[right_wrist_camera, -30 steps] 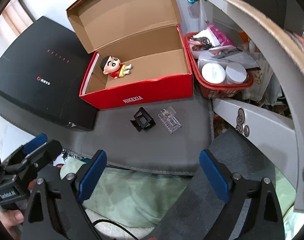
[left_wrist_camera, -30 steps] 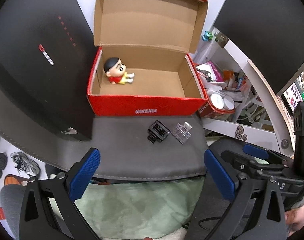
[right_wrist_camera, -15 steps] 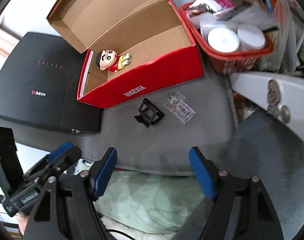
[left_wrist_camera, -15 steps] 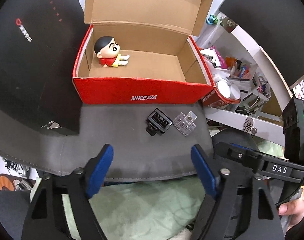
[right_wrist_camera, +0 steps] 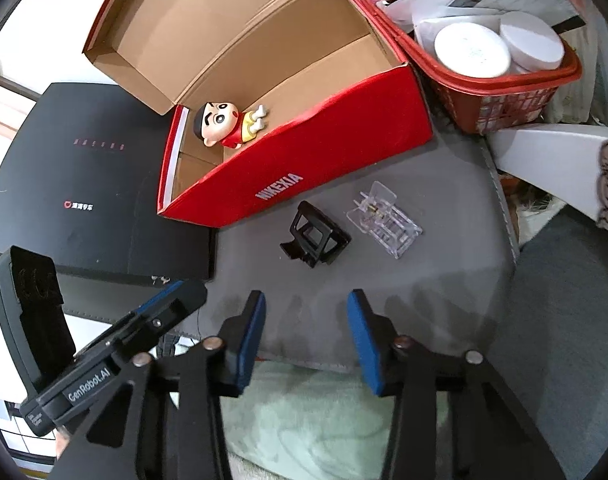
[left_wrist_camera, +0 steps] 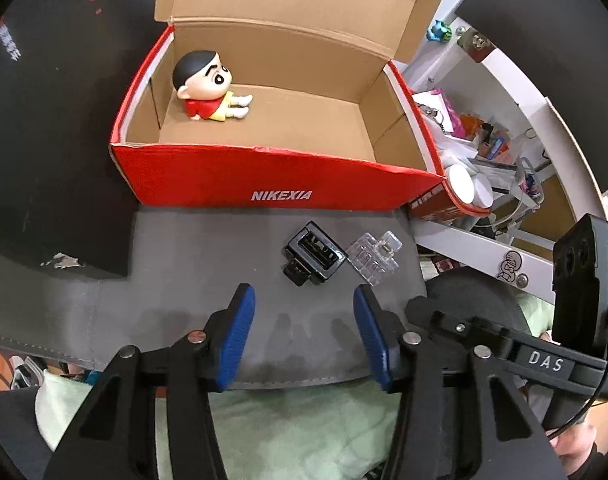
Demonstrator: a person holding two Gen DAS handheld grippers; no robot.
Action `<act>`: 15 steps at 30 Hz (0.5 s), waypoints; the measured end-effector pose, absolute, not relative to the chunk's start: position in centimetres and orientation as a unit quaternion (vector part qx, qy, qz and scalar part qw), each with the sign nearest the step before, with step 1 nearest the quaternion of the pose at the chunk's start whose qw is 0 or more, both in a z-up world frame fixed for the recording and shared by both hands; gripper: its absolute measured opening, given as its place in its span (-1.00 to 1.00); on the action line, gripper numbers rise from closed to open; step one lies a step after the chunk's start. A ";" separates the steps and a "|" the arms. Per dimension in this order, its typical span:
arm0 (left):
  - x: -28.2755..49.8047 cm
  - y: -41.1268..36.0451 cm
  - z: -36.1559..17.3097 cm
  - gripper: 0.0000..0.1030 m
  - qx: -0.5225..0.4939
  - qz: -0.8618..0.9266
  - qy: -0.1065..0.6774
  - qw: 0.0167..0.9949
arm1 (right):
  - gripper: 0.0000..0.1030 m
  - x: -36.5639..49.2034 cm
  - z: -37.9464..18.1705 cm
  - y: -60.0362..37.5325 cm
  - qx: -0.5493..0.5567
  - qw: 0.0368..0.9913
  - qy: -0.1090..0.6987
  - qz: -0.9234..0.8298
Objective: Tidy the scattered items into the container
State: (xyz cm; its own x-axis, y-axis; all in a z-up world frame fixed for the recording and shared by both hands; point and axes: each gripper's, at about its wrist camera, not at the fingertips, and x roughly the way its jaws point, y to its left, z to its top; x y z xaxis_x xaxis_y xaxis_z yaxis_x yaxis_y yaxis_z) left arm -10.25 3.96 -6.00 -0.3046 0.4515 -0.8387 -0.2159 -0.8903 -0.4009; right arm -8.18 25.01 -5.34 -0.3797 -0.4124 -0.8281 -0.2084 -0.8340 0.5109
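Note:
An open red shoebox (left_wrist_camera: pixel 264 180) (right_wrist_camera: pixel 304 168) stands on a grey mat (left_wrist_camera: pixel 184 280) (right_wrist_camera: pixel 444 280), with a cartoon boy figurine (left_wrist_camera: pixel 208 86) (right_wrist_camera: pixel 228 124) lying inside at its left end. A small black plastic frame (left_wrist_camera: pixel 314 258) (right_wrist_camera: pixel 314 236) and a clear plastic case (left_wrist_camera: pixel 374 258) (right_wrist_camera: pixel 384 218) lie side by side on the mat before the box. My left gripper (left_wrist_camera: pixel 304 336) is open and empty, just short of the black frame. My right gripper (right_wrist_camera: pixel 306 338) is open and empty, near the mat's front edge, below both items.
A large black flat box (left_wrist_camera: pixel 44 140) (right_wrist_camera: pixel 84 192) lies left of the shoebox. A red basket (right_wrist_camera: pixel 504 92) with white lids and clutter stands to the right. A white shelf (left_wrist_camera: pixel 504 256) borders the mat's right side. Green cloth (left_wrist_camera: pixel 304 432) lies below the mat's front edge.
Both grippers have moved forward toward the mat and the two loose items, which now look larger and closer. Both pairs of jaws have narrowed but stay open. The items have not moved.

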 end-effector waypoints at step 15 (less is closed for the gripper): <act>-12.4 4.9 -8.3 -0.21 -0.575 0.786 -0.114 0.196 | -0.49 -10.2 -8.0 24.7 0.553 0.060 -0.309 -0.771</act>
State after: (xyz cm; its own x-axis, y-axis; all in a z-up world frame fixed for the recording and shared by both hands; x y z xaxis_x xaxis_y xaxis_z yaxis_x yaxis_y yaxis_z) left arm -12.39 4.87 -8.26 -0.2616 0.4399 -0.8591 -0.1776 -0.8968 -0.4052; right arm -10.24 24.72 -8.01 -0.3813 -0.4347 -0.8159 -0.2489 -0.8017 0.5434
